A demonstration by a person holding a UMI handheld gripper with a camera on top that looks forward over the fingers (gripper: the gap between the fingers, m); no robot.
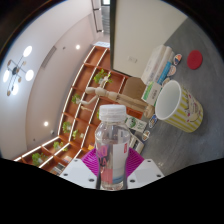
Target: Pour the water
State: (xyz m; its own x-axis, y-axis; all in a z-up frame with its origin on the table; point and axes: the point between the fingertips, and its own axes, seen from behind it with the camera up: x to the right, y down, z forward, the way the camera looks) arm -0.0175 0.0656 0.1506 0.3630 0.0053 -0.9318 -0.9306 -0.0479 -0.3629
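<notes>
Tool clamped on capped water bottle, held tilted w/ view. Cup on desk just ahead. Pour not yet started; cap on.

One clear bottle, one yellow cup — and one red lid.

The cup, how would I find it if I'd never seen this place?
Start at the grey table. The cup sits on it, just beyond the clear bottle clamped between the gripper fingers. It is the only pale yellow striped, open-topped thing there.
</notes>
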